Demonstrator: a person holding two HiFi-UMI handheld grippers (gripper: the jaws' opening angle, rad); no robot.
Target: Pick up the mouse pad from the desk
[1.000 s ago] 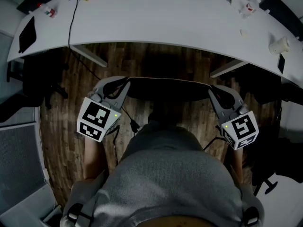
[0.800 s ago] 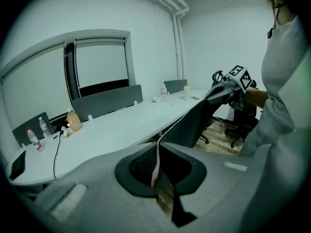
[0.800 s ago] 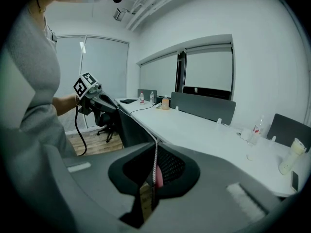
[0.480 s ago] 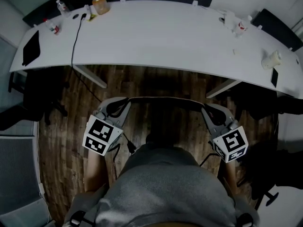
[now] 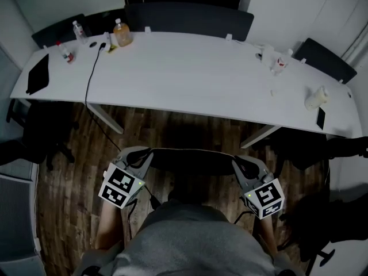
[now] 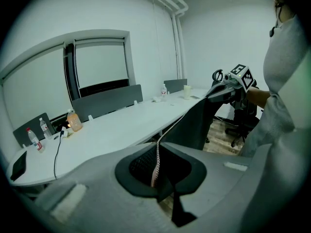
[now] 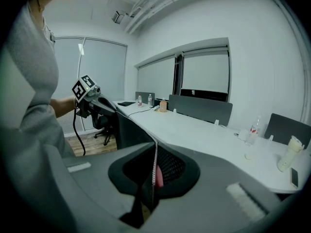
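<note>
While both hang clear of the desk [image 5: 190,73], left gripper [image 5: 146,154] and right gripper [image 5: 237,162] each clamp one mouse pad [image 5: 192,161] end, pad stretched between their fingers [image 6: 87,178].

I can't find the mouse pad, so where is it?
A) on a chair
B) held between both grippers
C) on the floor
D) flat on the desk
B: the mouse pad is in the air, clear of the desk, with the left gripper and right gripper each shut on one end.
</note>
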